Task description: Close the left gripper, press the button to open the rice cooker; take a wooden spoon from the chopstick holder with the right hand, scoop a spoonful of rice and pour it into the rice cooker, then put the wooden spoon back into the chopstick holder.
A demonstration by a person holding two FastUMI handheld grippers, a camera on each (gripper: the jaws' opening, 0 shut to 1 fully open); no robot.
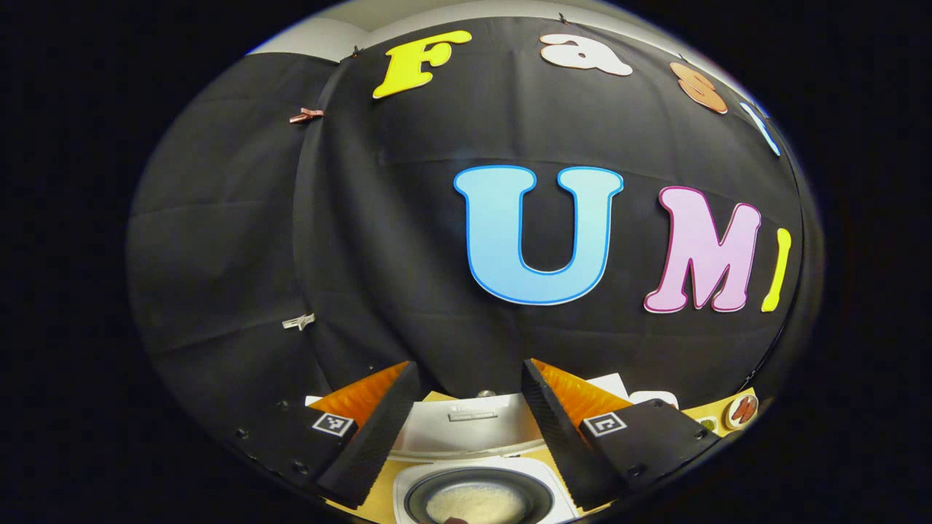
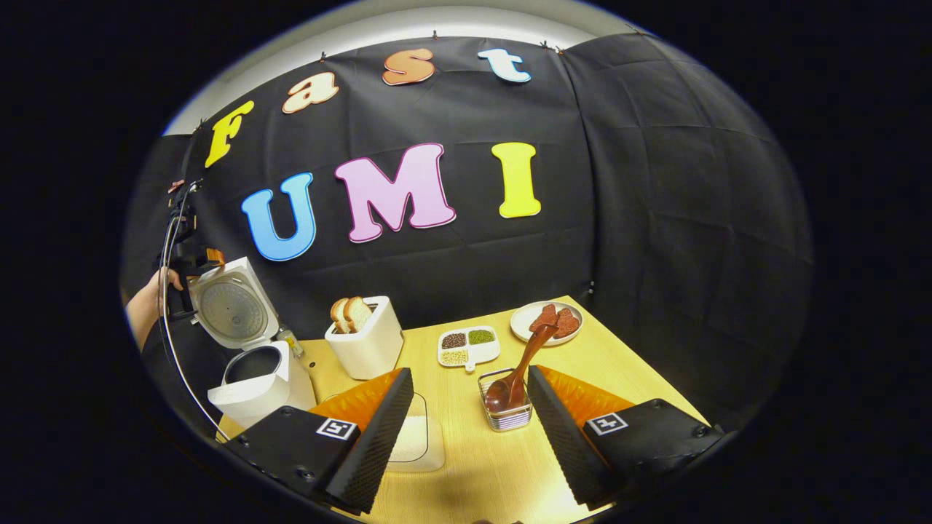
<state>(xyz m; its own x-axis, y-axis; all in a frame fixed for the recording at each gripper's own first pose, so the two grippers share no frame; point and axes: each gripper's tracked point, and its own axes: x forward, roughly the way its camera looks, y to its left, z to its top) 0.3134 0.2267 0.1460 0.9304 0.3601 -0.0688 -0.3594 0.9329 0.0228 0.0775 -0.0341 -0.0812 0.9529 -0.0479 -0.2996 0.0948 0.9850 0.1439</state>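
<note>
Beside the open white rice cooker (image 2: 251,375), the brown wooden spoon (image 2: 518,371) stands in its wire chopstick holder (image 2: 506,411). Both grippers gape empty. Risk: a skewed grasp could topple the holder.

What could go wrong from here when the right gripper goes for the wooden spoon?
The wooden spoon leans steeply out of the small chopstick holder, so a sideways pull could tip that holder. The white rice tray lies partly behind the right gripper's finger, where it could get nudged. The rice cooker has a narrow opening beneath its raised lid, so rice may spill.
</note>
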